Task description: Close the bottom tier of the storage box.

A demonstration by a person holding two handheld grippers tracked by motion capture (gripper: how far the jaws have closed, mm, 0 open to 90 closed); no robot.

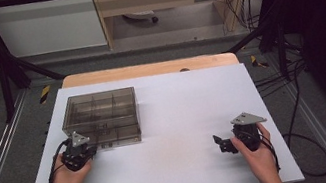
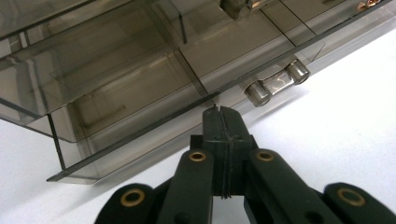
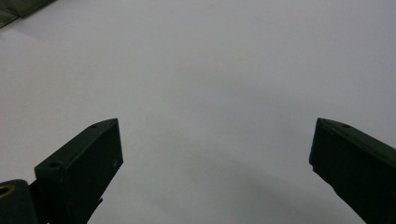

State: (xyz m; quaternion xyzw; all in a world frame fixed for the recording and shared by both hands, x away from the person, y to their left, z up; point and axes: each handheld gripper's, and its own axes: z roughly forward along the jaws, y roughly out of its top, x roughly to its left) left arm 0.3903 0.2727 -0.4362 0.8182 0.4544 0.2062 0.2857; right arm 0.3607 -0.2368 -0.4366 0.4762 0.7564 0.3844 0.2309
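Smoky clear compartment box [image 1: 101, 118] at the counter's [image 1: 181, 118] left half, lid down, long axis running left to right. Left gripper [image 2: 223, 112] with jaws pressed fully together, empty, tips right at the box's near lower edge, just beside the clear latch [image 2: 276, 82] on the front. Right gripper [image 1: 222, 143] well apart over bare counter, jaws spread wide, holding nothing. Left hand [image 1: 68, 182] clearly nearer.
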